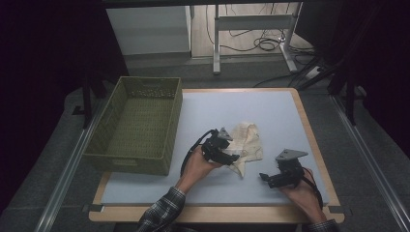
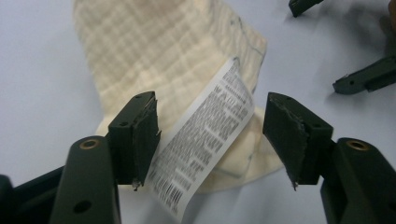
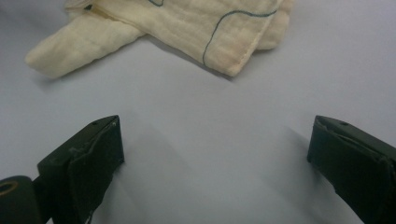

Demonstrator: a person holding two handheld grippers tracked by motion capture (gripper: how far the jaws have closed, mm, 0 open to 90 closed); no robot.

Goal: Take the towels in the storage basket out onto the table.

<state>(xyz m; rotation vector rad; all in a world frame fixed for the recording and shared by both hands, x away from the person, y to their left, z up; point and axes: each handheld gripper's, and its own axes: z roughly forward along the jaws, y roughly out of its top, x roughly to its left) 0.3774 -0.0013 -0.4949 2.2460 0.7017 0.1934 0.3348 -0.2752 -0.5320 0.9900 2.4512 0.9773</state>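
Left claw (image 2: pixel 210 135) stands wide, jaws either side of the printed care label (image 2: pixel 205 140) on a cream muslin cloth (image 2: pixel 163 51); nothing gripped. Cloth lies crumpled mid-table (image 1: pixel 145 186), just right of the green mesh basket (image 1: pixel 135 123). Right claw (image 3: pixel 215 158) also wide, holding nothing, over bare table near the cloth's blue-stitched edge.

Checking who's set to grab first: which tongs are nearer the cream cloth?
Left. The left tongs hang open at the cream cloth, straddling its printed label. The right tongs sit open over bare mat, apart from it.
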